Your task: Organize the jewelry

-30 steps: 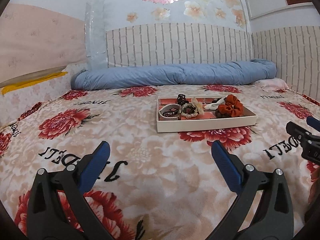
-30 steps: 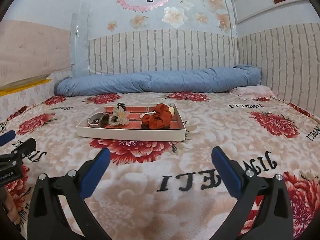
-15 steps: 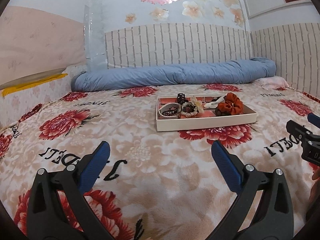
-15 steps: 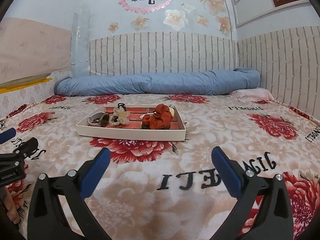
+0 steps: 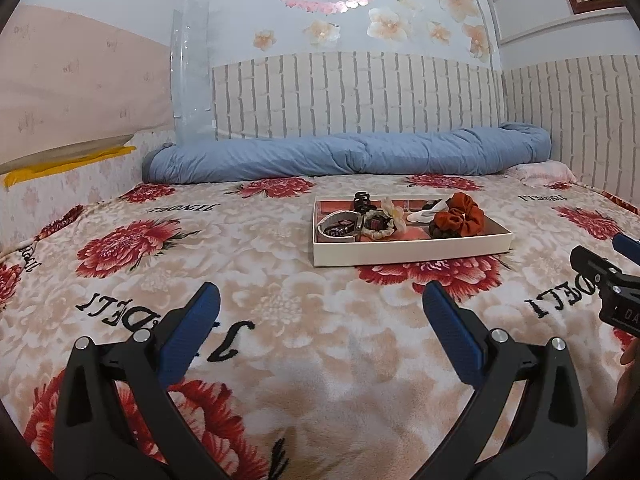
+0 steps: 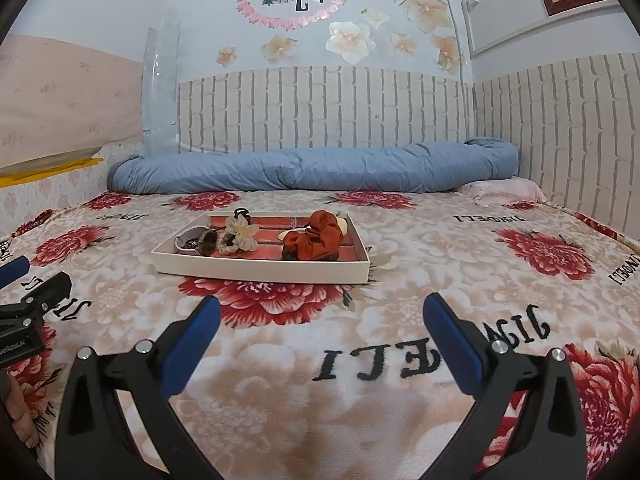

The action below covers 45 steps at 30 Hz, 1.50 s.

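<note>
Both grippers, left (image 5: 320,300) & right (image 6: 320,312), fingers spread, empty, above bed (image 5: 280,344); tray (image 5: 412,252) w/ jewelry ahead.

- Left wrist view: low over the bed (image 5: 280,360), facing the brick-patterned wall, the tray (image 5: 412,250) ahead and slightly right, some way off.
- Right wrist view: same low height and heading, the tray (image 6: 260,270) ahead and left.
- Shared: tray, blue bolster (image 5: 344,158), wall decals; each view catches the other gripper at its edge.
</note>
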### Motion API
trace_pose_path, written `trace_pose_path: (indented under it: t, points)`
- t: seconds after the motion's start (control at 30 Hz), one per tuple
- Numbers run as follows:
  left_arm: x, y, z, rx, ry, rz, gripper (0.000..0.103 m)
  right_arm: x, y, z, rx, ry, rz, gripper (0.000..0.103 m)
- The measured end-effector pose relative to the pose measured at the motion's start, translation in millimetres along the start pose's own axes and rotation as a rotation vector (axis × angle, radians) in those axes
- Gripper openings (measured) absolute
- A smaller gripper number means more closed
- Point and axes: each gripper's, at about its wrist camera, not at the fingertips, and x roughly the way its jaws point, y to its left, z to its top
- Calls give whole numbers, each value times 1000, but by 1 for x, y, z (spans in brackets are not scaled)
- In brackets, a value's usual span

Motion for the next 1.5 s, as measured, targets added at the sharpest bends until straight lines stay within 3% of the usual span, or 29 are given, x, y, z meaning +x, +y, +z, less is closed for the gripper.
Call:
trace_pose_path:
  t: [1.5]
  points:
    - [1,1,0,-6,4,-2,98,-2,-2,0,9,-6,-5,99]
